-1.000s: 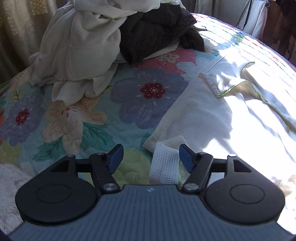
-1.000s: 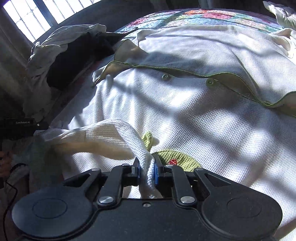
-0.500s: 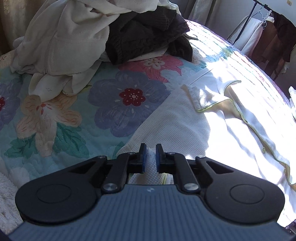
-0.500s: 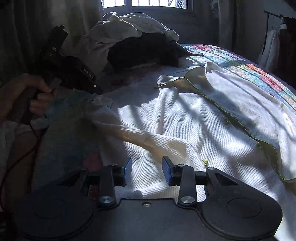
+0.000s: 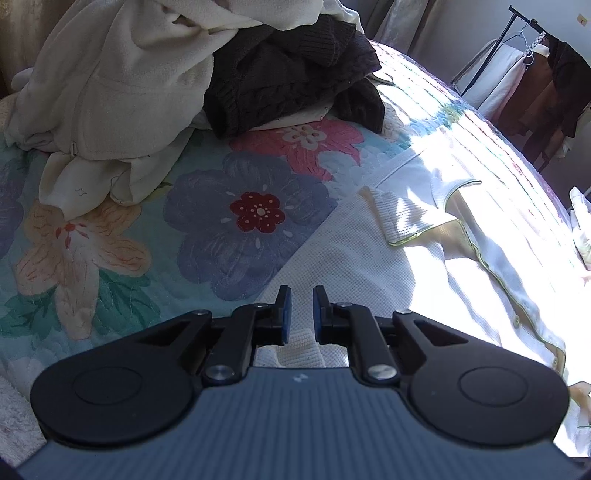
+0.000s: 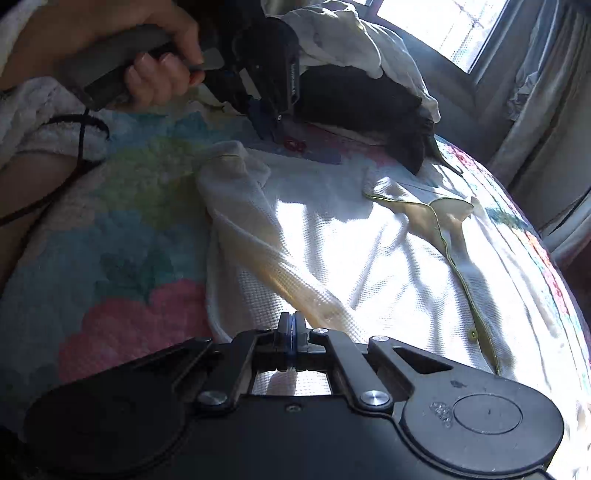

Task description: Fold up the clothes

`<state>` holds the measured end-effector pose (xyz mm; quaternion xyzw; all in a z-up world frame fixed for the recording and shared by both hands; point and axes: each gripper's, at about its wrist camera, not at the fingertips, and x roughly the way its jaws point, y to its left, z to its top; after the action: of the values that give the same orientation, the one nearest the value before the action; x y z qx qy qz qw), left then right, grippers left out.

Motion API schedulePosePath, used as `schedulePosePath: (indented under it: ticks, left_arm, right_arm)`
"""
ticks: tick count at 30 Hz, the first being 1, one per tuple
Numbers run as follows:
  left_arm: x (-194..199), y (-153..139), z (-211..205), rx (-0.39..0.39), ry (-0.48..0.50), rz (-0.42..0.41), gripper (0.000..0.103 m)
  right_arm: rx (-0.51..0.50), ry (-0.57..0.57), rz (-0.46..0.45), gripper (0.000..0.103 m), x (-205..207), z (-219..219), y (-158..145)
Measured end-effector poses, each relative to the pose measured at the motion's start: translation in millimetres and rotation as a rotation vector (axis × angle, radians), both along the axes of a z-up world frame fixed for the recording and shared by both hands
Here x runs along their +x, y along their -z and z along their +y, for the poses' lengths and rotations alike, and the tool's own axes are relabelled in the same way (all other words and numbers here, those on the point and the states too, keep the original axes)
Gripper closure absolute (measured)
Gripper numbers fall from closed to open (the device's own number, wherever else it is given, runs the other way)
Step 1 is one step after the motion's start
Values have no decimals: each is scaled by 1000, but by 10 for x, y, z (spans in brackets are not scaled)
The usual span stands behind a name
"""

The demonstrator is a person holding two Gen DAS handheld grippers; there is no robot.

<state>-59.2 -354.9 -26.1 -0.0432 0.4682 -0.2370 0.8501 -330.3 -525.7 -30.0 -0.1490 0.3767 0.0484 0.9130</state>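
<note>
A white waffle-knit shirt (image 5: 369,266) with green edging lies spread on the floral quilt (image 5: 240,221), collar (image 5: 424,221) turned back. My left gripper (image 5: 299,310) hovers over the shirt's near edge. Its jaws are opening with a narrow gap, and the pads press on nothing. A folded bit of the sleeve cuff (image 5: 299,349) lies beneath them. In the right wrist view my right gripper (image 6: 291,332) is shut, pad against pad, above the shirt (image 6: 332,236) beside a long fold. A hand (image 6: 162,74) holds the left gripper (image 6: 266,123) beyond the sleeve end (image 6: 236,177).
A heap of clothes sits at the far side of the bed, with a cream garment (image 5: 110,92) and a dark knit (image 5: 288,85). A clothes rack (image 5: 535,74) stands past the bed. A bright window (image 6: 443,29) and curtains lie behind the heap.
The left jaws closed over the sleeve cuff, then parted slightly. The right gripper let go of the cloth it pinched, opened, then shut with nothing in it, rolling and swinging across the shirt.
</note>
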Motion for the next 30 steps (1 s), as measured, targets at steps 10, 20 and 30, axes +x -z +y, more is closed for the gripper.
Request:
schedulePosePath:
  ticks: [10,20,30]
  left_arm:
    - [-245,215,227,169,14,117,9]
    - [-368,17,106,7,81,84,81]
    - [-6,0,-213,-112,17,116,64]
  right_arm:
    - [164,6,76,67,115,-311,-29]
    - [-65,-77,9,103,376,-61,154]
    - [23,194,54,102,726,-596,236]
